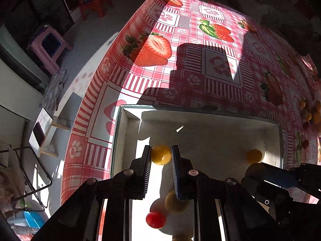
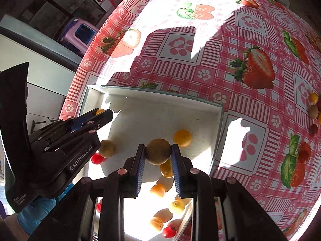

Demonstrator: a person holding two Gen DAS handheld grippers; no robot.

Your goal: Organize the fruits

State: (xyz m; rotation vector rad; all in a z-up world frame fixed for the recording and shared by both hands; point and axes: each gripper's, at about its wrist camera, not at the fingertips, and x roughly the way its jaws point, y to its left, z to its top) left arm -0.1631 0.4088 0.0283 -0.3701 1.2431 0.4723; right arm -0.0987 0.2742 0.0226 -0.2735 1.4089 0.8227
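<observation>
A shallow white box (image 1: 128, 132) (image 2: 219, 120) lies on the strawberry-print tablecloth. My left gripper (image 1: 161, 149) is shut on a small yellow fruit (image 1: 160, 157) and hangs over the box's left part. My right gripper (image 2: 158, 147) is shut on a round olive-brown fruit (image 2: 158, 155) over the middle of the box. Each gripper shows in the other's view: the left gripper (image 2: 104, 114) at the left, the right gripper (image 1: 258, 172) at the lower right. Several small yellow, orange and red fruits lie in the box, among them an orange one (image 2: 182, 138) and a red one (image 1: 155, 220).
Several loose fruits (image 2: 313, 109) (image 1: 309, 112) lie on the tablecloth (image 2: 250, 30) far to the right. The table's edge curves past just left of the box. A purple stool (image 1: 50, 46) and a red stool (image 1: 94, 2) stand on the floor beyond it.
</observation>
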